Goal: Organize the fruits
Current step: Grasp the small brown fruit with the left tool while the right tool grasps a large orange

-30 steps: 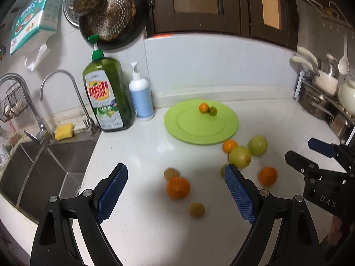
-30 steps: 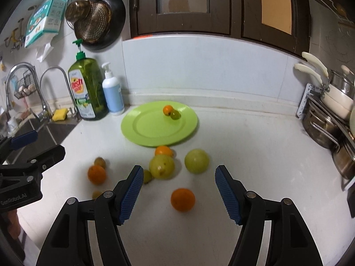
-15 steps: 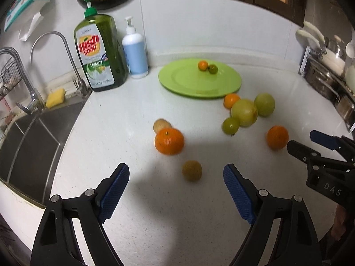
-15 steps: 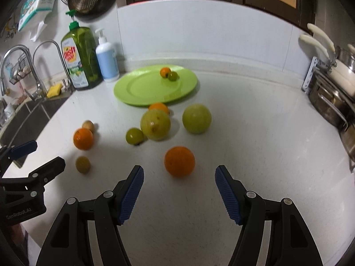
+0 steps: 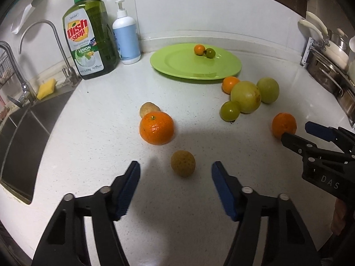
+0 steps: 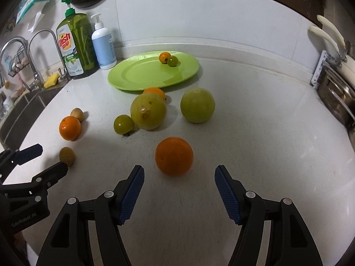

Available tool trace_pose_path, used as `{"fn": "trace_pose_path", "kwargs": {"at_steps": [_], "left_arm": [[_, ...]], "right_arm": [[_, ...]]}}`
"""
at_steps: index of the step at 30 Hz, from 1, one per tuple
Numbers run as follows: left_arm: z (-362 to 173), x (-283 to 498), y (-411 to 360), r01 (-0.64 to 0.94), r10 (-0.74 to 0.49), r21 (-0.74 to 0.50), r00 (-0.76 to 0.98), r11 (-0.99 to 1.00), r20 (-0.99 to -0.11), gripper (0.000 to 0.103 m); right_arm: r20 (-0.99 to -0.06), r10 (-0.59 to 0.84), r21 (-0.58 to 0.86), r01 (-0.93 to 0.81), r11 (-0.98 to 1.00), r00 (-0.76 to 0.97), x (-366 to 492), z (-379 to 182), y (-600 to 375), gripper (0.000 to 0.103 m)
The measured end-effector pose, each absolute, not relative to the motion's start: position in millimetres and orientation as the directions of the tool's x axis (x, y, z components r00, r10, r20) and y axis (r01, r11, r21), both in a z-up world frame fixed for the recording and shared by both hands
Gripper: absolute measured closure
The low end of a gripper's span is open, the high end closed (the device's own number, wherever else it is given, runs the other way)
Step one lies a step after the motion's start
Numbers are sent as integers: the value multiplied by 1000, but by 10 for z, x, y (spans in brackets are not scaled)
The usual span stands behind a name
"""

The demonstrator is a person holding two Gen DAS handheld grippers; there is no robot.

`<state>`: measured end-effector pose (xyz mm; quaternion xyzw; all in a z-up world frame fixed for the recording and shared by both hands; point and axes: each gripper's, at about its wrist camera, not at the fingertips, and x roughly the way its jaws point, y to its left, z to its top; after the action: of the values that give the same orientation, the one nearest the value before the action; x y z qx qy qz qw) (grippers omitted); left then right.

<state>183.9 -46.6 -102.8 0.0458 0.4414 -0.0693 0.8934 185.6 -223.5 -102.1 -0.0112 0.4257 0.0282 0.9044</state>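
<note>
Fruits scattered on white counter (image 5: 88, 133). Left claw (image 5: 175, 178) spread wide, holding nothing; small tan fruit (image 5: 182, 163) on the counter just ahead of its pads, in line with the gap, not touched. Right claw (image 6: 179, 180) also wide apart, nothing held; orange (image 6: 174, 155) sits just ahead of its tips, slightly left of the gap's middle, no contact. In the left view the right claw's near tip overlaps this orange; touching or not, can't tell.

Farther, left side: mandarin (image 5: 156, 127) with a small brown fruit (image 5: 149, 109) right behind it, touching or nearly. Middle: small green fruit (image 6: 123, 124) against a big yellow-green fruit (image 6: 148, 111), a small orange one (image 6: 155, 92) behind that, by the plate rim. Second big green fruit (image 6: 197, 105) just right of them, apart.

Far: green plate (image 6: 142, 73) with a tiny orange fruit (image 6: 164, 57) and a tiny green fruit (image 6: 172, 61) side by side, touching, at its far edge. Far left: dish soap (image 5: 89, 37), white pump bottle (image 5: 126, 38), then faucet (image 5: 42, 35), sponge (image 5: 46, 85), sink (image 5: 20, 133). Far right: pots (image 5: 328, 59).
</note>
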Motion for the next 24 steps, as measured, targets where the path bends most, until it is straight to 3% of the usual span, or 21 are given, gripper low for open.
{"fn": "trace_pose_path", "kwargs": {"at_steps": [3,17,24], "left_arm": [[-1065,1870,-484,169,-98,4,588,986,-803,50],[-1141,1982,-519,177,-112,-13,564,984,-818,68],[-1178,2035,-515,176,-126,-34,544,984,-830,76]], "right_arm": [[-767,40,-10,-74,997,641,1894,-1017,-2211,40],[-788,49,-10,-92,996,614,2043,-1122,-2171,50],[-798,57,0,-95,995,601,2088,-1163,-2174,62]]}}
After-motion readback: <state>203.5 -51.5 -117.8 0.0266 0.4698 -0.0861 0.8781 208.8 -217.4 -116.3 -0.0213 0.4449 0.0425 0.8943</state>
